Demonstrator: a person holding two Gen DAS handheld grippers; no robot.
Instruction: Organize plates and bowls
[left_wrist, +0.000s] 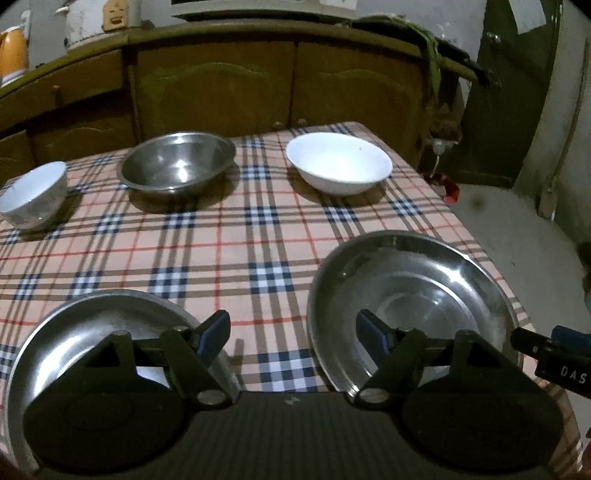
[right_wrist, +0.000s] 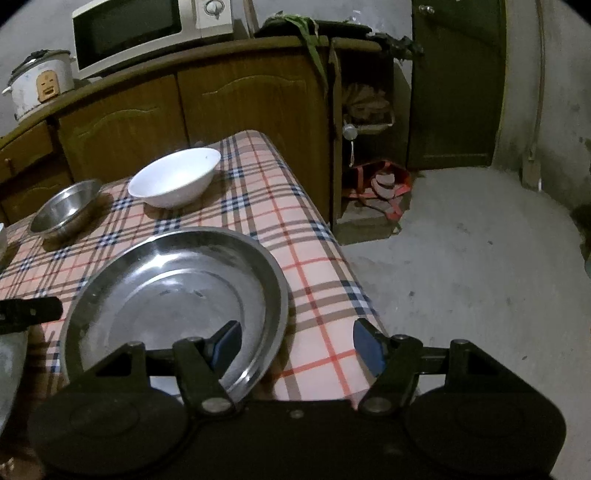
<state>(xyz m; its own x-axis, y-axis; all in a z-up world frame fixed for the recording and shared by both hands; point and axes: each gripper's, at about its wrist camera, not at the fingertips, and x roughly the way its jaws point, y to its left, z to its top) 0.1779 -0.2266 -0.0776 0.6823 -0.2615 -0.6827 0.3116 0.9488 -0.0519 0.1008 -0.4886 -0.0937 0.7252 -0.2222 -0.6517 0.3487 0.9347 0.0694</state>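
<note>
Two steel plates lie at the near edge of the surface (left_wrist: 236, 254): the right plate (right_wrist: 173, 295), wide, shallow and shiny, and the left plate (left_wrist: 92, 332), just apart from it. Farther back stand a steel bowl (left_wrist: 177, 166), a white bowl (left_wrist: 338, 162) and a small cup-like bowl (left_wrist: 33, 195), all smooth and round. This looks like the approach step. The left claw (left_wrist: 293, 339) gapes empty between the plates; the right claw (right_wrist: 295, 343) gapes empty too, straddling its plate's rim. Next would be a pinch on that thin, slippery rim. The checked cloth is soft.
</note>
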